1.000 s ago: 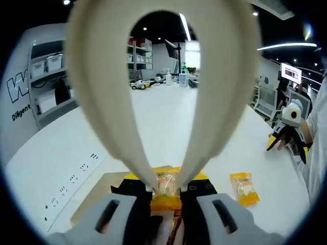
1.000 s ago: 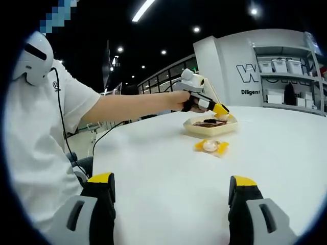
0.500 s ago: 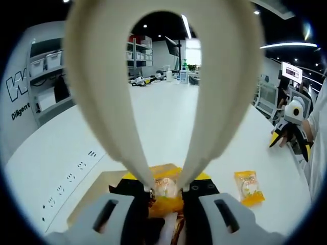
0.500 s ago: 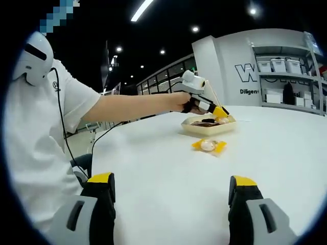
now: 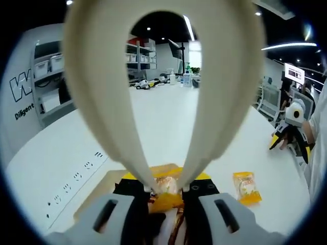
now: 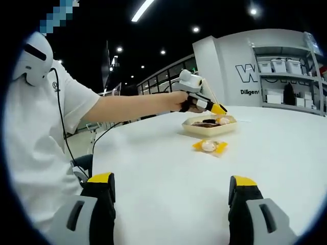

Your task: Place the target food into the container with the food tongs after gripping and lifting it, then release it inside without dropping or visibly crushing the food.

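In the left gripper view, the left gripper (image 5: 164, 190) is seen with its jaws pressed onto the two cream arms of the food tongs (image 5: 163, 92), which loop upward and away from the camera. A yellow-wrapped food packet (image 5: 164, 190) is pinched between the tong tips, directly above the shallow beige container (image 5: 99, 190), where dark brown pieces of food (image 5: 176, 229) lie. On the white desk (image 5: 163, 117), just to the right of the container, a second yellow packet (image 5: 246, 187) lies flat. Farther right, at the desk's edge, the right gripper (image 5: 291, 133) is seen held in a hand.

In the right gripper view, the right gripper (image 6: 171, 212) is seen with its jaws spread wide over bare desk, nothing between them. Farther off, the second packet lies just in front of the container, and the left gripper is held over the container's near rim. On the far side, shelves with bins (image 6: 286, 66) stand against a grey wall.
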